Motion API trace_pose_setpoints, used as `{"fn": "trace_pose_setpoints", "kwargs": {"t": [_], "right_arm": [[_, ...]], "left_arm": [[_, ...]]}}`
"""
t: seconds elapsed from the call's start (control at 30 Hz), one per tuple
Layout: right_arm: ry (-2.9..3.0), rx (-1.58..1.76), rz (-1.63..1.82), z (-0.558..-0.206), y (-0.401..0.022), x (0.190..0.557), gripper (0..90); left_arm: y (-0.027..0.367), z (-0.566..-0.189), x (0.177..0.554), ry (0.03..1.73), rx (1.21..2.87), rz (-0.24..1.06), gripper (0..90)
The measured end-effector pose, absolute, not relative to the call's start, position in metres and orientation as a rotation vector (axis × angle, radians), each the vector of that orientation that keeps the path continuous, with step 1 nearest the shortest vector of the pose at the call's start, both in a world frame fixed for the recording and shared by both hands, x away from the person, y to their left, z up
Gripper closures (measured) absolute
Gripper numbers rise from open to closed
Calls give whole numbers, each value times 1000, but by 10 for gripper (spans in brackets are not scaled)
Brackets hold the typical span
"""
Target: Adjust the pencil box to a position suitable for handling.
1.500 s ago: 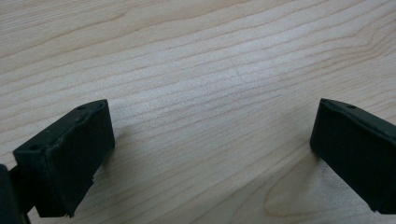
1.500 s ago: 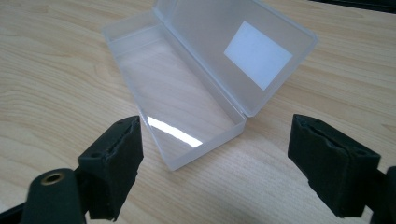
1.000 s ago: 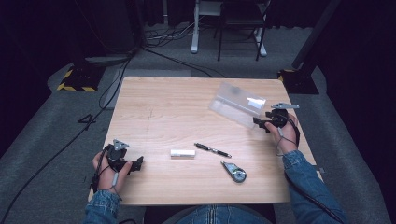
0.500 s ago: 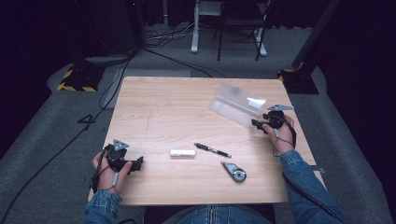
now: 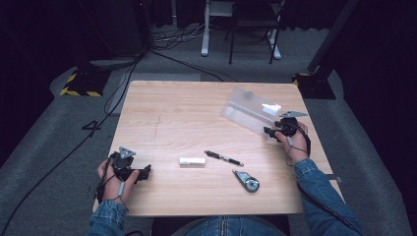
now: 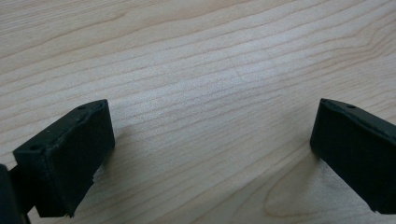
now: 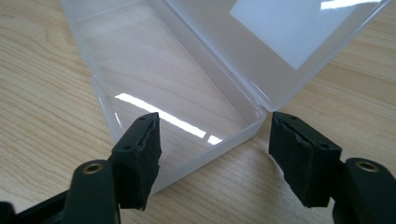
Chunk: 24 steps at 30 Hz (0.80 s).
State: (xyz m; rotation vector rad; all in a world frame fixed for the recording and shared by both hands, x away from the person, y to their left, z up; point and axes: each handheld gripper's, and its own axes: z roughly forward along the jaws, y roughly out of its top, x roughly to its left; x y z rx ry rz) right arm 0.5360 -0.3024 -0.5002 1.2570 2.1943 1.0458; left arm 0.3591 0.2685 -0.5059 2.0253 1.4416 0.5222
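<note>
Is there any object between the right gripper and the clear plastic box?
Nothing visible does. The right gripper has its jaws, which have just been closing, on either side of the near corner of the clear plastic box, whose lid stands open; the pads are not yet pressing it.

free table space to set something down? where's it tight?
Biggest bare patch: the far-left half of the table, from the far edge to the white stick, left of the open clear plastic box. A smaller strip lies along the near edge between the left hand-held gripper and the tape measure. Crowded: the pen, tape measure and box near the right hand-held gripper.
</note>
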Motion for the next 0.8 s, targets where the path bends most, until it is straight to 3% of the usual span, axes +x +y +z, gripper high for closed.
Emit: {"fn": "trace_pose_setpoints", "kwargs": {"t": [0.8], "right_arm": [[2348, 1109, 1069, -500, -291, 520, 371]], "left_arm": [[268, -506, 359, 1442, 2025, 522, 0]]}}
